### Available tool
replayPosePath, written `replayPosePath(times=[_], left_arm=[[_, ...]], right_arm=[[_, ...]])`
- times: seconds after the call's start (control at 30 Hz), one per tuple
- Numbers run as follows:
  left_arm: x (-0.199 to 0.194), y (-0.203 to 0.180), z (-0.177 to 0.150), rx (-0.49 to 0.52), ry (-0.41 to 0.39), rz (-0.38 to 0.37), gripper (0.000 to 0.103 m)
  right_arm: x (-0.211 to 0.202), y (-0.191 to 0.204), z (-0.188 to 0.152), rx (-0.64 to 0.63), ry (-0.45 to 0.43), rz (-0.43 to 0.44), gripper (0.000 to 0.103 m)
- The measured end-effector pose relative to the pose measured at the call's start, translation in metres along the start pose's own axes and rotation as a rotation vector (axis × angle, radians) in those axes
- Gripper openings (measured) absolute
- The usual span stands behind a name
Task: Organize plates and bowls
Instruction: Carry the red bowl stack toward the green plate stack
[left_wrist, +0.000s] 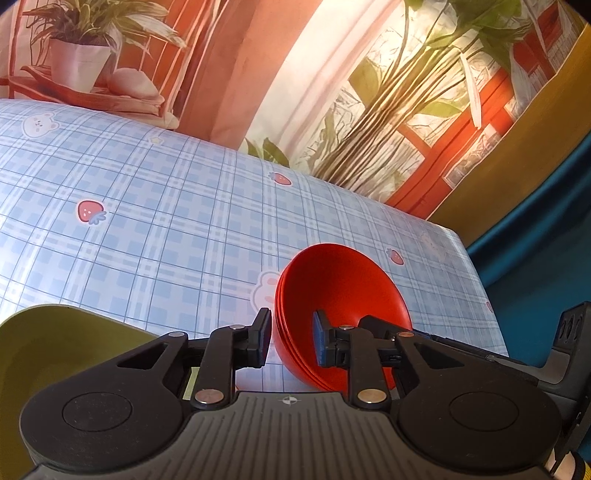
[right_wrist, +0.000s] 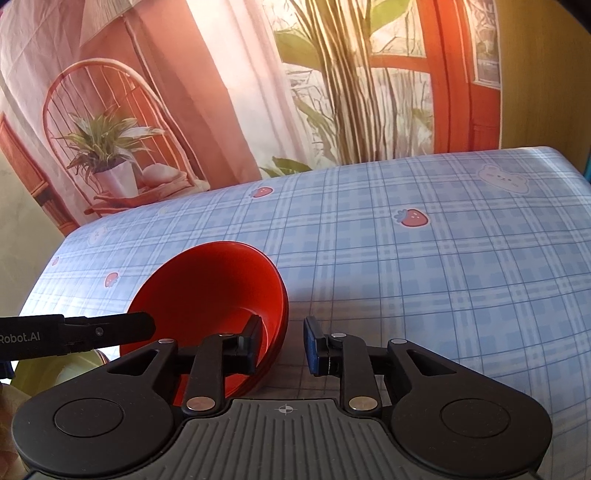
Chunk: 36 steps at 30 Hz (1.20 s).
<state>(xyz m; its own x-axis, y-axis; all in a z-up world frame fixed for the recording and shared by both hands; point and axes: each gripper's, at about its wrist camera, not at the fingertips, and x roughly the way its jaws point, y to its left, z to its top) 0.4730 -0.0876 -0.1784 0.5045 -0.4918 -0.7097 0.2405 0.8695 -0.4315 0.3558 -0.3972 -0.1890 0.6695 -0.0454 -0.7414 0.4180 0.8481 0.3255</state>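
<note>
Several red bowls (left_wrist: 343, 295), nested into one stack — ridged rims show at least three, exact count unclear. The stack sits tilted on the tabletop (left_wrist: 147, 206), near its front edge, mouth tipped up toward the backdrop.

Left hand-held gripper (left_wrist: 290, 338): jaws spread, straddling the stack's rim, one finger outside the wall, the other inside the bowl. Not pinching as far as I can see; a gap shows on the outer side.

Right hand-held gripper (right_wrist: 280, 345): jaws also spread, same idea on the opposite rim — left finger inside the bowl, right finger out over the cloth. Contact with the wall is hard to call.

A yellow-green bowl (left_wrist: 55, 354) sits just beside the stack, at the left edge of the left wrist view, separate and not nested.

Progress, my read: red ones are grouped, so partway done. Left: settle the stack flat, deal with the green bowl. No plates in view in either camera, so can't judge that half.

Printed curtain backdrop (right_wrist: 184, 92) behind the table.
</note>
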Motion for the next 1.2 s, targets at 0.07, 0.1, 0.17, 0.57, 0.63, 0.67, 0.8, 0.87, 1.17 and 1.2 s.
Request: replayPosePath(times=[0.07, 0.1, 0.17, 0.57, 0.63, 0.67, 0.8, 0.87, 1.17, 1.2], left_arm=[[0.002, 0.0, 0.0, 0.002, 0.006, -0.007, 0.025], [0.004, -0.001, -0.001, 0.003, 0.009, -0.01, 0.025], [0.005, -0.002, -0.001, 0.007, 0.011, -0.008, 0.025], [0.012, 0.001, -0.004, 0.002, 0.018, -0.012, 0.025], [0.012, 0.001, -0.004, 0.0, 0.016, -0.012, 0.025], [0.012, 0.001, -0.004, 0.001, 0.015, -0.013, 0.025], [0.008, 0.002, -0.005, -0.004, 0.014, -0.021, 0.024], [0.007, 0.001, -0.006, 0.001, 0.014, -0.016, 0.024], [-0.004, -0.003, -0.012, 0.025, 0.018, -0.031, 0.023], [-0.005, -0.004, -0.013, 0.026, 0.019, -0.032, 0.023]], right_arm=[[0.001, -0.002, -0.001, 0.019, 0.001, 0.007, 0.026], [0.002, -0.003, -0.001, 0.027, 0.003, 0.011, 0.027], [0.004, -0.004, -0.002, 0.04, 0.006, 0.017, 0.027], [0.011, -0.006, -0.007, 0.085, 0.007, 0.041, 0.03], [0.011, -0.006, -0.007, 0.084, 0.006, 0.041, 0.029], [0.011, -0.006, -0.007, 0.085, 0.007, 0.042, 0.029], [0.008, -0.006, -0.008, 0.1, 0.006, 0.06, 0.018], [0.006, -0.004, -0.01, 0.097, 0.004, 0.055, 0.017], [-0.003, -0.007, -0.018, 0.129, 0.008, 0.05, 0.015], [-0.006, -0.008, -0.019, 0.132, 0.006, 0.049, 0.015]])
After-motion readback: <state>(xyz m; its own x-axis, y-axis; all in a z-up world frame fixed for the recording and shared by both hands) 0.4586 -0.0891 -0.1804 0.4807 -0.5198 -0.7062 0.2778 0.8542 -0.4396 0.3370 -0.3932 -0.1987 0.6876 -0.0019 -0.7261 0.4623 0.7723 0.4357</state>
